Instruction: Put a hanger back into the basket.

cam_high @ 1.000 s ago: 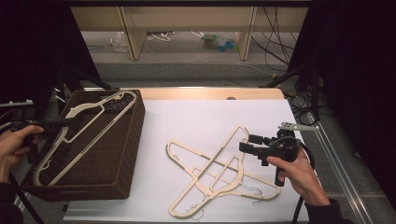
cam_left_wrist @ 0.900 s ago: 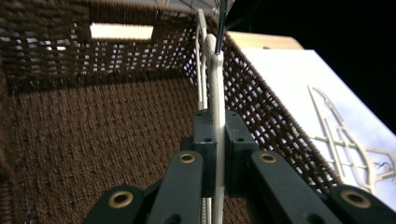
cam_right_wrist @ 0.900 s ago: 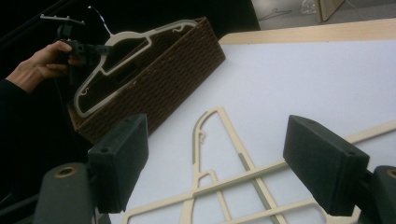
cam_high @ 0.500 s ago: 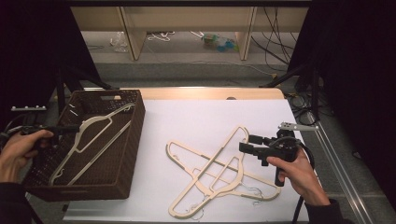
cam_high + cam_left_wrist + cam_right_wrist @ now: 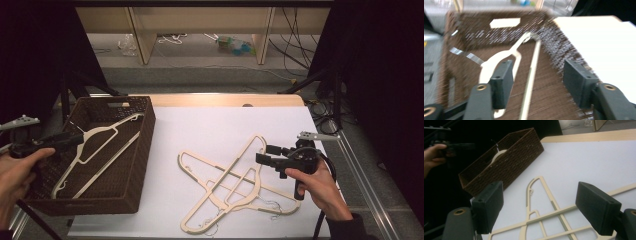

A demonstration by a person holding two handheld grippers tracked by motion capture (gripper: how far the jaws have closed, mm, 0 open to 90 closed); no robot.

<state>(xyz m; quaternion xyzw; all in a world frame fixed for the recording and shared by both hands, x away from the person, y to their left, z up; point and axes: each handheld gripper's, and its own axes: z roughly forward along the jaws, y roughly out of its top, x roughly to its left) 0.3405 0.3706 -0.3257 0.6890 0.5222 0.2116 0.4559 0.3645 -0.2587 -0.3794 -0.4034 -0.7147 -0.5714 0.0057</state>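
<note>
A cream wooden hanger (image 5: 92, 150) lies slanted inside the brown wicker basket (image 5: 145, 150) at the table's left. My left gripper (image 5: 75, 139) hovers over the basket's left rim. Its jaws have just been opening and now stand open, with nothing pressed between them. In the left gripper view that hanger (image 5: 499, 60) lies on the basket floor (image 5: 549, 100) beyond the gripper (image 5: 537, 82). More cream hangers (image 5: 235, 185) lie crossed on the white table. My right gripper (image 5: 265, 154) is open just above their right side. Through its jaws (image 5: 540, 207) I see the crossed hangers (image 5: 544, 216).
The white tabletop (image 5: 215, 125) has a wooden far edge (image 5: 225, 100) and a metal rail (image 5: 360, 175) on its right. Shelving and cables stand on the floor behind. In the right gripper view the basket (image 5: 509, 165) stands far left, beside the other hand (image 5: 434, 152).
The hanger was held above the basket by the left gripper. It now lies down inside, and the left jaws have come open off it. The right hand has kept still.
</note>
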